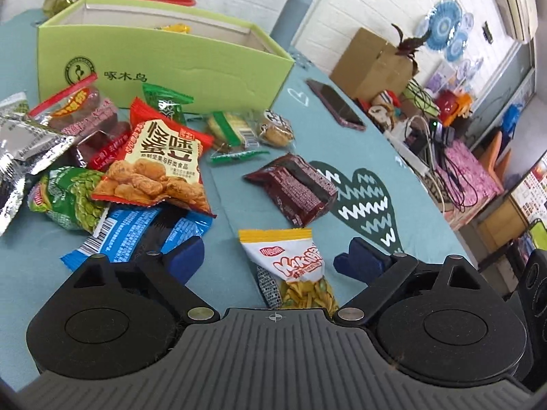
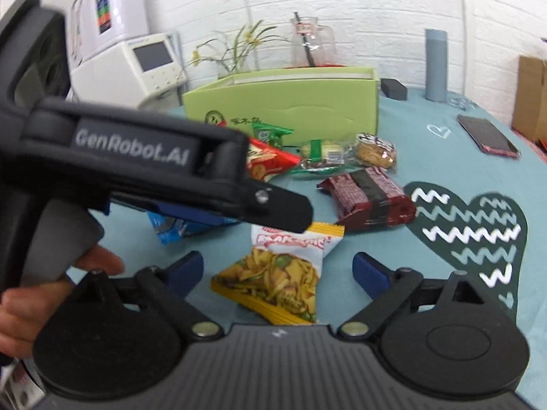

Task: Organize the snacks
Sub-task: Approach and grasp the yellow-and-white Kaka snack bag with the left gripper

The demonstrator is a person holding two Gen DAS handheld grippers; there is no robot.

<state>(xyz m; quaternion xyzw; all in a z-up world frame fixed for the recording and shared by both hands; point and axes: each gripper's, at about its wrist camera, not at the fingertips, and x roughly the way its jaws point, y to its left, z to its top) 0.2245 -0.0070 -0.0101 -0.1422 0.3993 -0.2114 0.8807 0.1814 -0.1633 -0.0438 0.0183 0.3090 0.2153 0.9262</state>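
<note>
The yellow-topped snack packet (image 2: 280, 273) is lying flat on the table (image 2: 444, 177), its long axis running along both tools' pointing lines. The right tool (image 2: 277, 268) and the left tool (image 1: 275, 263) are standing wide, straddling it untouched, about equally near.

White brick wall (image 2: 376, 7), teal tablecloth (image 1: 239, 212)

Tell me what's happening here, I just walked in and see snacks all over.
A person is sorting snack packets on the table with a gripper in each hand. Both the left gripper and right gripper are open around the yellow-topped packet, neither gripping it. Other snacks lie loose beside the green box, which already holds at least one packet.
</note>
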